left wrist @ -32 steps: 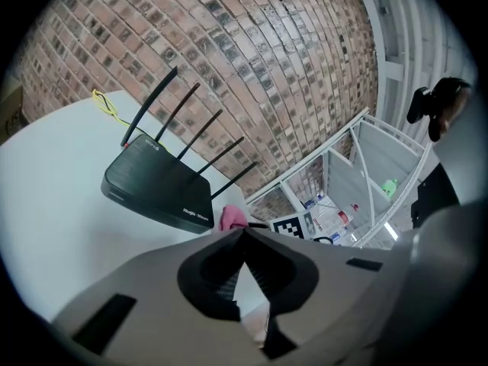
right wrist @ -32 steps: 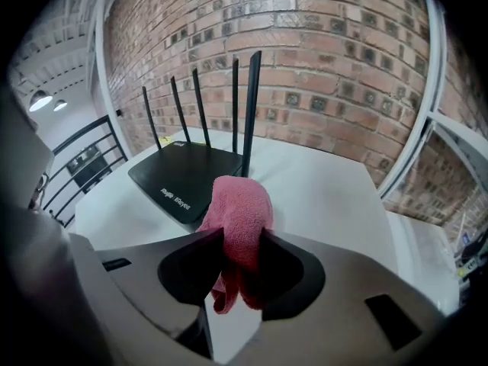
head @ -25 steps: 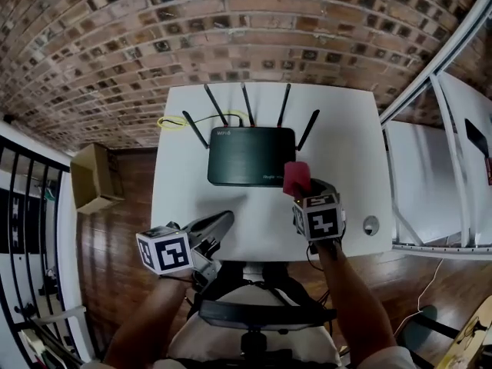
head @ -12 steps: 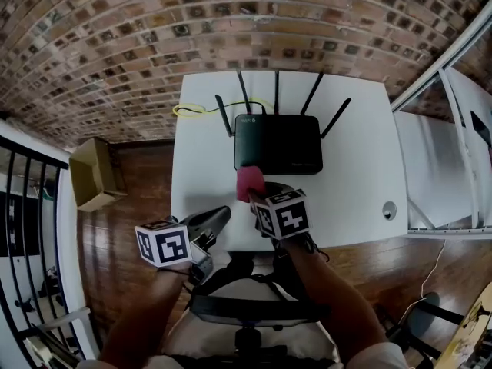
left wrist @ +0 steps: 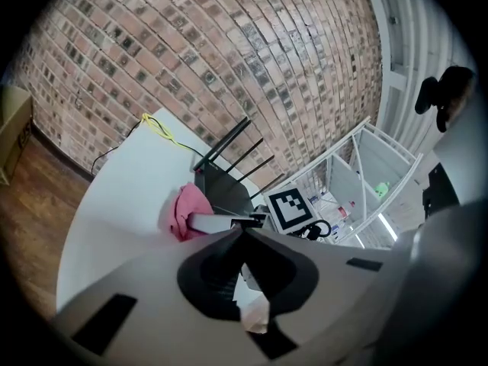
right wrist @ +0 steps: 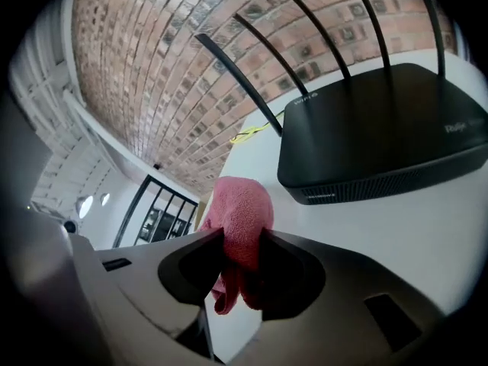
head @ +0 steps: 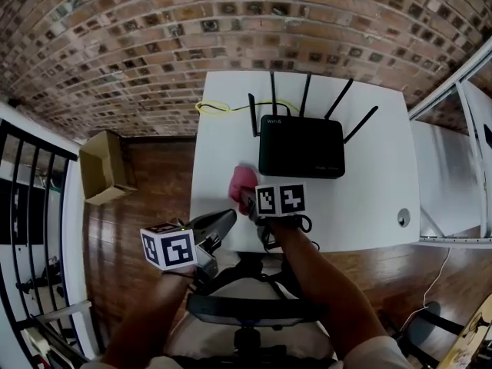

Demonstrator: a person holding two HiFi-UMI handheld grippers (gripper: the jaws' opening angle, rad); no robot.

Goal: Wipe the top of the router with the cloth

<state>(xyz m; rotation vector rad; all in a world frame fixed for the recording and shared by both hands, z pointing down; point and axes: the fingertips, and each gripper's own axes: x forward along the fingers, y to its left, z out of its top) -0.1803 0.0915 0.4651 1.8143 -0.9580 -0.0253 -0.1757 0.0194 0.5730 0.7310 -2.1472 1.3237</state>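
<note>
The black router [head: 301,146] [right wrist: 381,128] lies flat at the back of the white table [head: 361,206], with several antennas standing up behind it. My right gripper [head: 246,197] [right wrist: 242,242] is shut on a bunched pink cloth [head: 244,180] [right wrist: 242,216] [left wrist: 185,208]. It holds the cloth just above the table, off the router's front left corner and not touching the router. My left gripper [head: 224,218] [left wrist: 242,227] hovers at the table's front left edge with its jaws together and nothing held.
A yellow cable [head: 215,108] [right wrist: 248,134] loops on the table behind the router's left side. A round grommet [head: 403,218] sits at the table's front right. A cardboard box [head: 104,167] stands on the wooden floor to the left. A brick wall runs behind the table.
My right gripper carried the pink cloth leftward along the router's front, from near its right corner to past its left corner, and rolled. The left gripper shifted slightly left.
</note>
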